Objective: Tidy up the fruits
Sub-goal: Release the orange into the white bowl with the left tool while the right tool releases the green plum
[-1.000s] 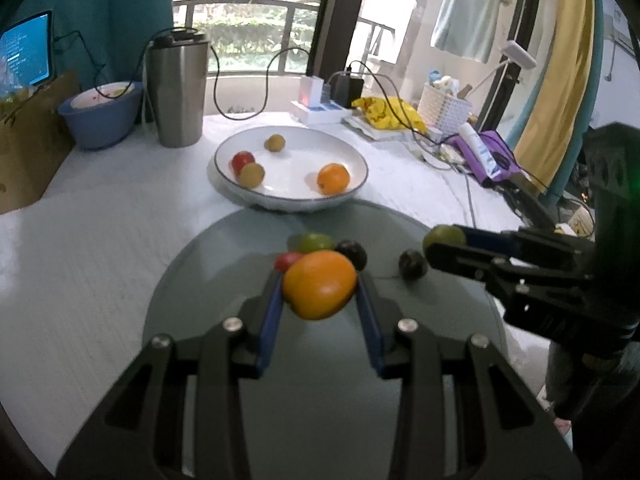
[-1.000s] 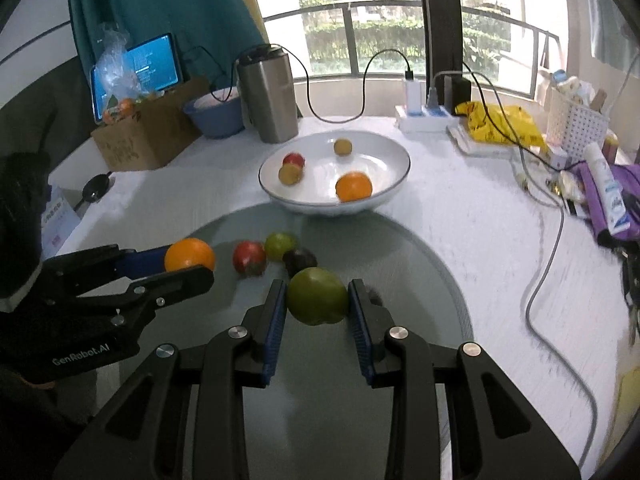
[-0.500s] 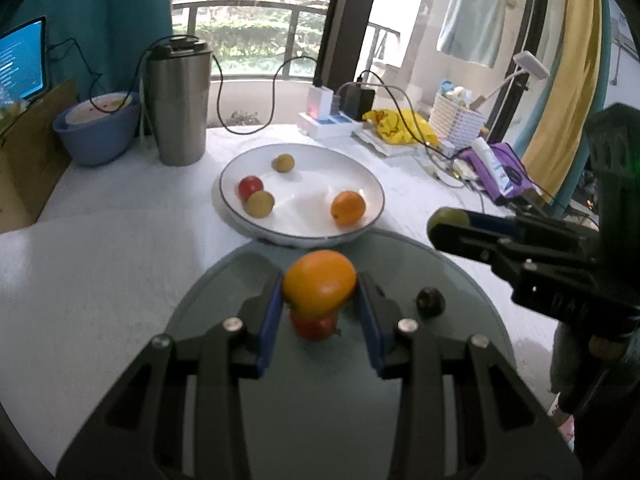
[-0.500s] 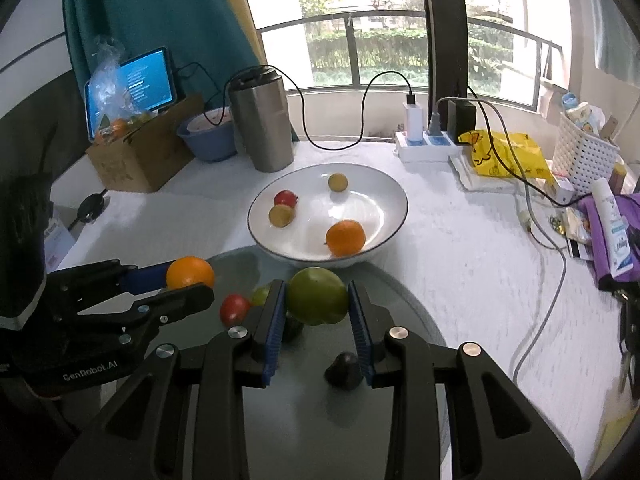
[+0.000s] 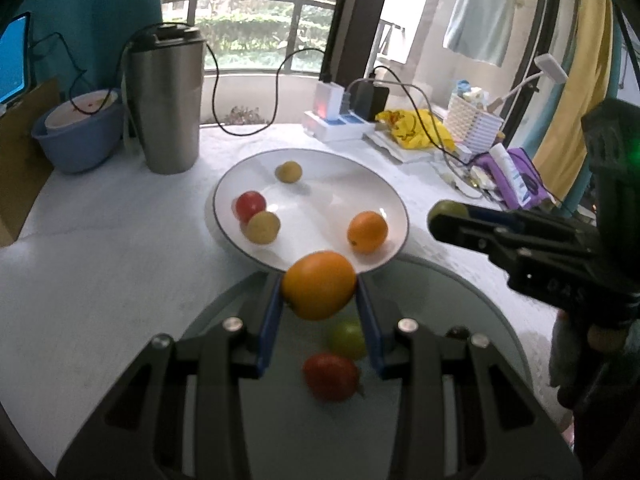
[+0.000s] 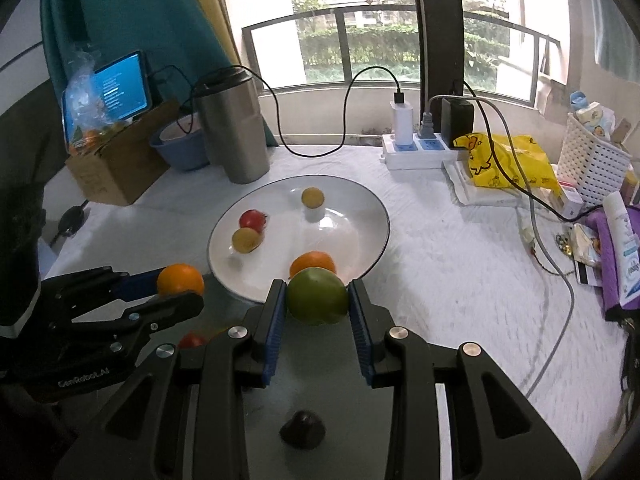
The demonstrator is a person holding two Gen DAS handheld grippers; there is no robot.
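My left gripper (image 5: pixel 319 300) is shut on an orange (image 5: pixel 319 284) and holds it above the near rim of the white bowl (image 5: pixel 224 184). My right gripper (image 6: pixel 318 308) is shut on a green fruit (image 6: pixel 317 296), also just short of the white bowl (image 6: pixel 376 208). The bowl holds a small orange (image 5: pixel 367 231), a red fruit (image 5: pixel 250 205) and two yellow fruits (image 5: pixel 263 227). On the grey round mat (image 5: pixel 460 300) below lie a green fruit (image 5: pixel 347 338), a red fruit (image 5: pixel 331 376) and a dark fruit (image 6: pixel 303 429).
A steel tumbler (image 5: pixel 164 100) and a blue bowl (image 5: pixel 76 136) stand behind the white bowl on the left. A power strip (image 6: pixel 416 148) with cables, a yellow bag (image 6: pixel 508 164), a white basket (image 6: pixel 592 160) and a purple pouch (image 6: pixel 612 264) crowd the right side. A cardboard box (image 6: pixel 116 168) is far left.
Both grippers have risen and moved forward from the mat toward the white bowl, each still holding its fruit. The loose fruits on the mat now lie below and behind the fingertips.
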